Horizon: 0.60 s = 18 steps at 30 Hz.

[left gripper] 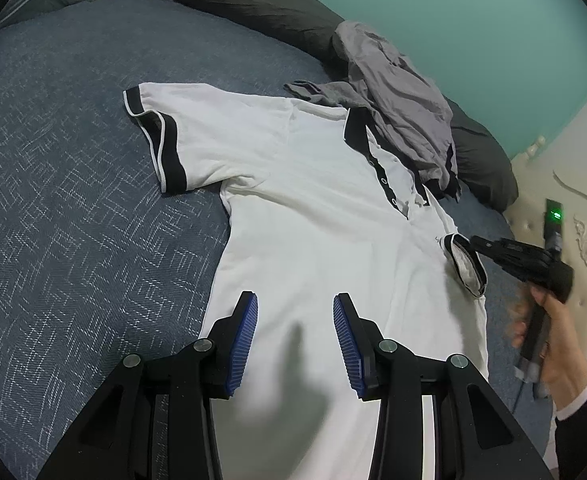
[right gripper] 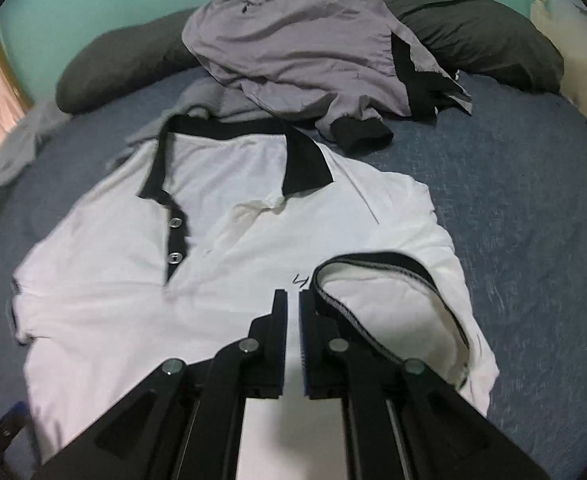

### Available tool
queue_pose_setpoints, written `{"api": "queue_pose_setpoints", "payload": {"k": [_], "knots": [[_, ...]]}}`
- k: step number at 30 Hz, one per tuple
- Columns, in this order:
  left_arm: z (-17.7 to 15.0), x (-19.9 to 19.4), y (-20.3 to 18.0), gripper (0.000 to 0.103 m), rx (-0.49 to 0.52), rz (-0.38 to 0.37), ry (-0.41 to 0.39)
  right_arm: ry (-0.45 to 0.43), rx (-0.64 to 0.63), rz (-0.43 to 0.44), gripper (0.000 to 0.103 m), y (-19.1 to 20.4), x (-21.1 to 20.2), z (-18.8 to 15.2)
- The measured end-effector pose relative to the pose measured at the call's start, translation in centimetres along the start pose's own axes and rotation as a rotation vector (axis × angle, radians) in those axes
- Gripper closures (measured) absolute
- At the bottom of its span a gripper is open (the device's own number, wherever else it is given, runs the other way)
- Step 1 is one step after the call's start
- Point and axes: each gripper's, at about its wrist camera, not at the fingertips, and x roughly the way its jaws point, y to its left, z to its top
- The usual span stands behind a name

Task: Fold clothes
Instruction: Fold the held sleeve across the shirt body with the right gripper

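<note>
- The blue patterned bedcover [left gripper: 73, 208] fills the left of the left wrist view, with a dark pillow [left gripper: 249, 0] along its far edge against the teal wall [left gripper: 453, 20].
- The white polo shirt [left gripper: 301, 208] lies flat and face up on the bedcover; its left-hand sleeve [left gripper: 161, 136], trimmed in black, spreads out to the side.
- The left gripper [left gripper: 295, 320] hovers over the shirt's lower body, its blue pads [left gripper: 245, 344] partly apart with only air between them.
- A crumpled grey garment [left gripper: 397, 96] lies just beyond the black collar [right gripper: 305, 160], overlapping it.
- The other sleeve [right gripper: 389, 308] is folded in onto the chest, its black cuff turned up.
- The right gripper [right gripper: 292, 312], held by a hand [left gripper: 553, 340], sits at that folded cuff; its jaws are all but closed with nothing clamped between them.
</note>
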Motion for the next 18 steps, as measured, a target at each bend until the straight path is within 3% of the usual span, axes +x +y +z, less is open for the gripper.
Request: {"api": "queue_pose_setpoints", "payload": {"k": [5,8,10,18], "knots": [[0.1,-0.1,0.1,0.06,-0.006,-0.003,-0.003,-0.066,0.083,0.09,0.097,-3.0,-3.4,-0.8],[0.2,-0.2,0.2,0.059,-0.008,-0.005,-0.004,-0.098,0.125,0.046,0.094,-5.9,-4.1,-1.1],[0.2,-0.2,0.2,0.059,-0.007,-0.006,-0.003,-0.083,0.143,0.042,0.071,-7.5,-3.7,-1.4],[0.1,0.0,0.3,0.059,-0.007,-0.005,0.002,-0.006,0.041,-0.033,0.07,-8.4,-0.7,-3.1]]}}
